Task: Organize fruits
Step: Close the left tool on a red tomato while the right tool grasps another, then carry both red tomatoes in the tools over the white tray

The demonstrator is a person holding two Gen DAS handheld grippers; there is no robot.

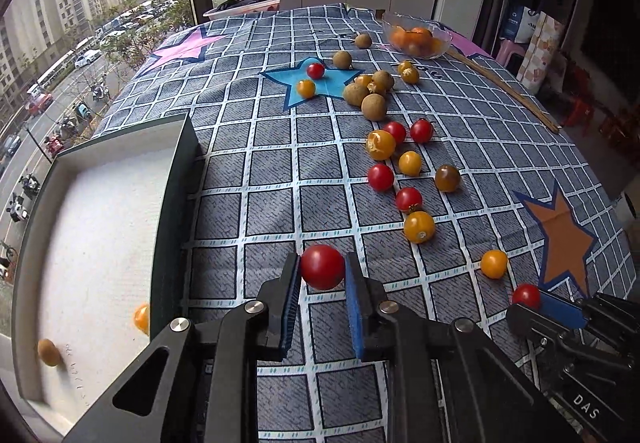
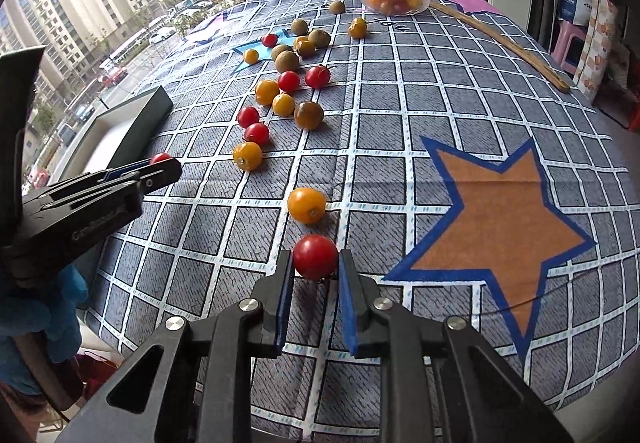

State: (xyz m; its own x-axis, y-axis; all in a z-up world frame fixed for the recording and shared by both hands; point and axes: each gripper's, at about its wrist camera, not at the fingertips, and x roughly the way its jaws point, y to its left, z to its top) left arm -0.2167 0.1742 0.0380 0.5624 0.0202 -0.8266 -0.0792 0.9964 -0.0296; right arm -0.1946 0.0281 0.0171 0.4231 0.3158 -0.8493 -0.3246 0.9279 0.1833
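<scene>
Red cherry tomatoes sit in both of my grippers at this moment. My left gripper [image 1: 322, 275] has its blue pads [image 1: 294, 299] closed against one red tomato [image 1: 322, 267], which appears lifted just clear of the checked tablecloth [image 1: 272, 179]; its shadow falls on the cloth below. My right gripper [image 2: 315, 263] is likewise closed on a second red tomato [image 2: 315, 257], which I judge to be at cloth level or barely off it, just in front of a yellow tomato [image 2: 307, 205].

Sorting tray: the dark-walled box [image 1: 176, 203] with a white floor lies at the left edge of the table. It holds only two pieces that I can see, a yellow tomato [image 1: 142, 319] against the wall and a brown longan [image 1: 49, 352] in the near corner.

Glass bowl [image 1: 416, 39] at the far side already holds orange fruit; I cannot tell the exact count.

Remaining work, as I judge it: most of the job. A loose trail of red and yellow tomatoes, one dark tomato [image 1: 447, 177], and a cluster of longans [image 1: 372, 95] are still scattered across the cloth between tray and bowl. Both tomatoes now gripped have yet to be carried to a container.
</scene>
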